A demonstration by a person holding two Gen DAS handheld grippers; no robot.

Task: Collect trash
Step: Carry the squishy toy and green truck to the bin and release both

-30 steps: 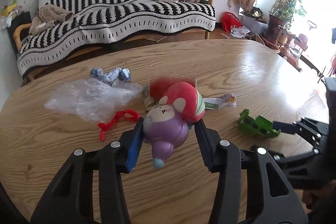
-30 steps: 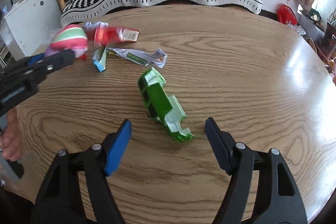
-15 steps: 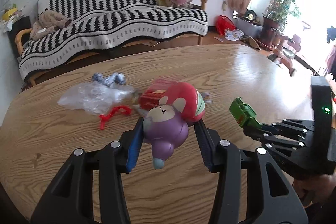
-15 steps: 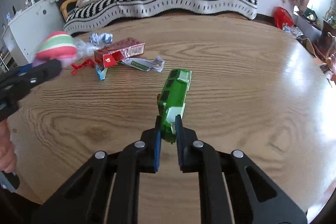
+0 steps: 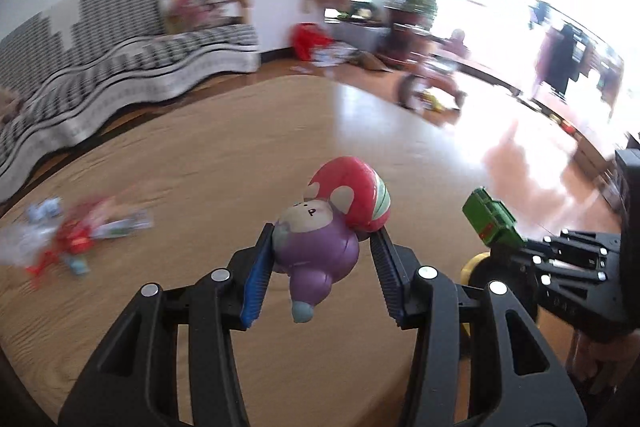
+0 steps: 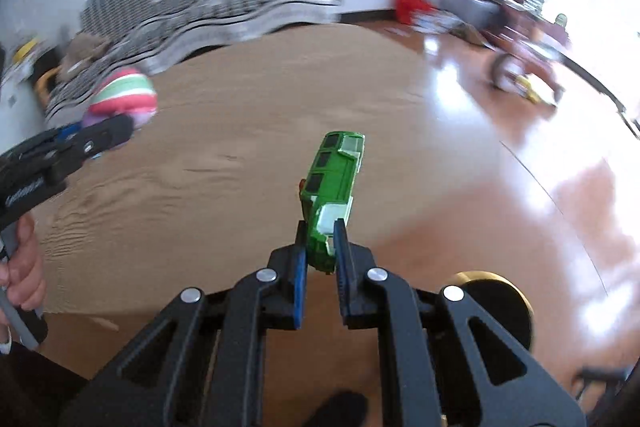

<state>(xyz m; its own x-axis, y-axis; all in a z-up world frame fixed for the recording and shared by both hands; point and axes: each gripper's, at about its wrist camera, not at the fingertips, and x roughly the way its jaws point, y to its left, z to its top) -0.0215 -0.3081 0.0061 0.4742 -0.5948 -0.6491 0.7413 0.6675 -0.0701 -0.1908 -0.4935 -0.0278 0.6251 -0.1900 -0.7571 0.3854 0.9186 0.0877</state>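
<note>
The trash (image 5: 76, 243) is lying in a blurred heap of red, clear and pale wrappers on the wooden table (image 5: 208, 163), far off to the left of both pairs of jaws and touching neither.

The left gripper (image 5: 320, 251) is holding a purple toy figure with a red and green striped cap (image 5: 320, 227); its jaws are standing about half apart, the pads pressing on the toy's body from both sides, the toy lifted clear of the tabletop.

The right gripper (image 6: 320, 247) is carrying a green toy car (image 6: 334, 179), jaws nearly together and clamped on the car's near end, the rest of it sticking out ahead over the table edge and the shiny floor (image 6: 500, 187).

A person's hand (image 6: 22, 267) is gripping the left gripper's handle at the left edge of the right wrist view.
</note>
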